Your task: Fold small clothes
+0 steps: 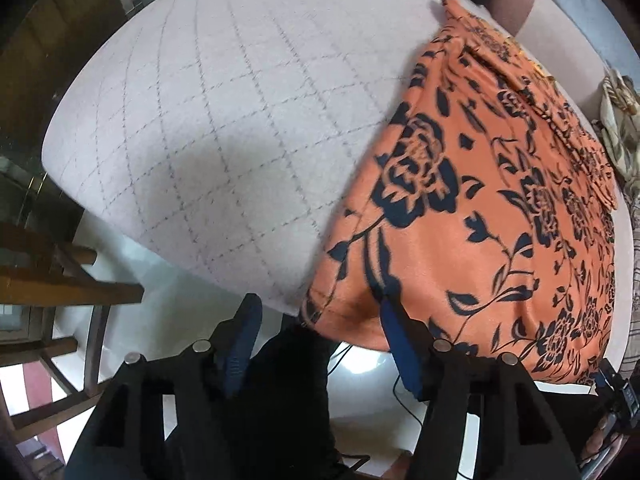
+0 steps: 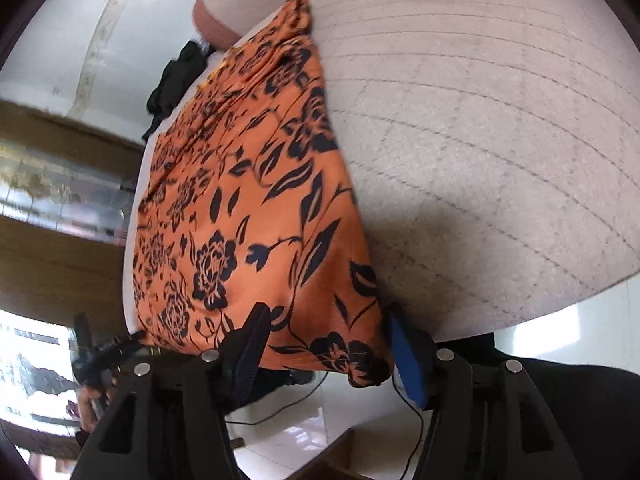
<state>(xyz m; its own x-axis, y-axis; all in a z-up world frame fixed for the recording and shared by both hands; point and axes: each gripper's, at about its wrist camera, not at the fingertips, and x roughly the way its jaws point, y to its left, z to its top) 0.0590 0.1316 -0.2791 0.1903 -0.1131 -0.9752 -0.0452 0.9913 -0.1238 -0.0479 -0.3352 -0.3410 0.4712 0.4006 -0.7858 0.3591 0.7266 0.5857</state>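
While grippers gape, orange cloth (image 1: 472, 216) flat

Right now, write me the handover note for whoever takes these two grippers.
Left gripper: jaws apart at the near left corner of the orange floral garment, one finger against the hem; no firm pinch shows.
Right gripper: jaws apart, straddling the garment's near right corner, fabric between them, not clearly clamped.
Garment: lies lengthwise on the quilted pad, near hem hanging over the front edge. A dark cloth sits at the far end.
Done: garment laid out, fairly flat.
Left: grip both near corners, then make the fold; no fold is visible yet.
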